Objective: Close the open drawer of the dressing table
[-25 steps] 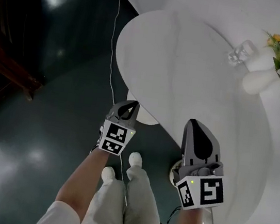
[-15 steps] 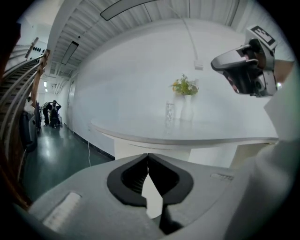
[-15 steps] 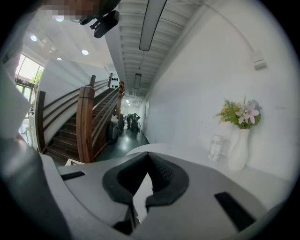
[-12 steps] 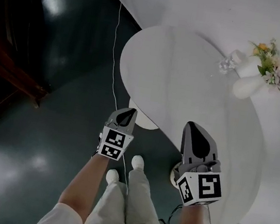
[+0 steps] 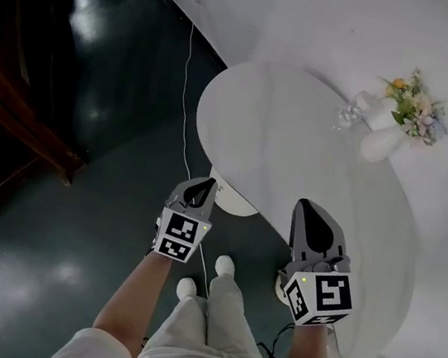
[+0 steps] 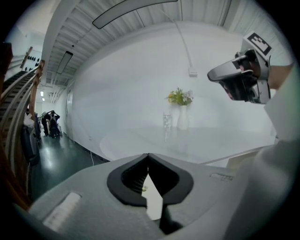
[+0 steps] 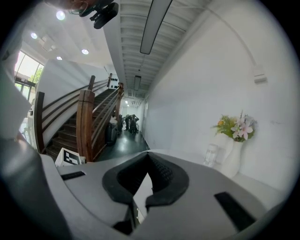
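Head view first, steeply down onto the white oval tabletop [image 5: 295, 151]. On the tabletop's far right end, a white vase [image 5: 378, 143] of flowers and a clear glass [image 5: 349, 113], both upright. Jutting out from under the tabletop's near edge, the white drawer [image 5: 233, 199], open. Off that same near edge and clear of it, the left gripper [image 5: 200, 185], held over the dark glossy floor [image 5: 80, 194]. Overlapping the tabletop's near edge from this angle, the right gripper [image 5: 308, 205]. Out past the tabletop's left side, a thin white cable [image 5: 187, 102] trailing along the floor.

Over to the left gripper view. Jaws pressed together at the tips, nothing caught between them. Ahead, the tabletop's pale surface, with vase [image 6: 183, 117] and glass [image 6: 167, 121] standing at its far side. High above the tabletop's right part, the right gripper again [image 6: 212, 75], seen side-on.

Now the right gripper view. Jaws meeting tip to tip here too, and empty. On the tabletop's right side, vase [image 7: 233, 157] and glass [image 7: 211, 154]. Well away to the tabletop's left, a wooden staircase [image 7: 84, 122].
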Available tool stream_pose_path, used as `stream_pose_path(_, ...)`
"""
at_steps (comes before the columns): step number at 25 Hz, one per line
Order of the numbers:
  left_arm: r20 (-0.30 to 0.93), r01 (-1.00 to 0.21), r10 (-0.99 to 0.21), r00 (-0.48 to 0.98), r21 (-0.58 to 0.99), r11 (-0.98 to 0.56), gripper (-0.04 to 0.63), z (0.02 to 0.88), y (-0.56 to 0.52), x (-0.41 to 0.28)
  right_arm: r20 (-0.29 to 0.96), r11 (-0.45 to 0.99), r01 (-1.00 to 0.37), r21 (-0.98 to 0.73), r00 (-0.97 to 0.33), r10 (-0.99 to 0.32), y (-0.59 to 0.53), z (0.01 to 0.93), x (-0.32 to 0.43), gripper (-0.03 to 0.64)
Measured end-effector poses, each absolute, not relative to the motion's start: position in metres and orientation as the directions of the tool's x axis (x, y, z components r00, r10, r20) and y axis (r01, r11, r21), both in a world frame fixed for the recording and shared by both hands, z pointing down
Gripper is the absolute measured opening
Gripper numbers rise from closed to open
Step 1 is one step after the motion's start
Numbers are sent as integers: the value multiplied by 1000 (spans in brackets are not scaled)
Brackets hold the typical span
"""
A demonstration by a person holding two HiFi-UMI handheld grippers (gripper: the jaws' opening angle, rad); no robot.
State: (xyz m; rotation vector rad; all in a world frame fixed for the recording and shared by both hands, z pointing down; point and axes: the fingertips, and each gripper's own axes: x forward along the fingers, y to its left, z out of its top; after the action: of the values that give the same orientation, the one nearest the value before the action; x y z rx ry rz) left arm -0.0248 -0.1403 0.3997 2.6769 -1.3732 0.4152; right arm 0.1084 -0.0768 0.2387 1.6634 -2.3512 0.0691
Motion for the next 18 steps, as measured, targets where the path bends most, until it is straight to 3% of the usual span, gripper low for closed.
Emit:
stream_pose_path(9, 229, -802, -793, 565, -71, -592, 18, 329, -113, -35, 262, 312, -944, 104, -277, -924, -45, 219, 112, -3)
stream_pose_path(18, 164, -809, -815, 555, -120, -575, 18, 263, -93, -44, 191, 289, -952, 104, -266, -945, -35, 173, 113, -3)
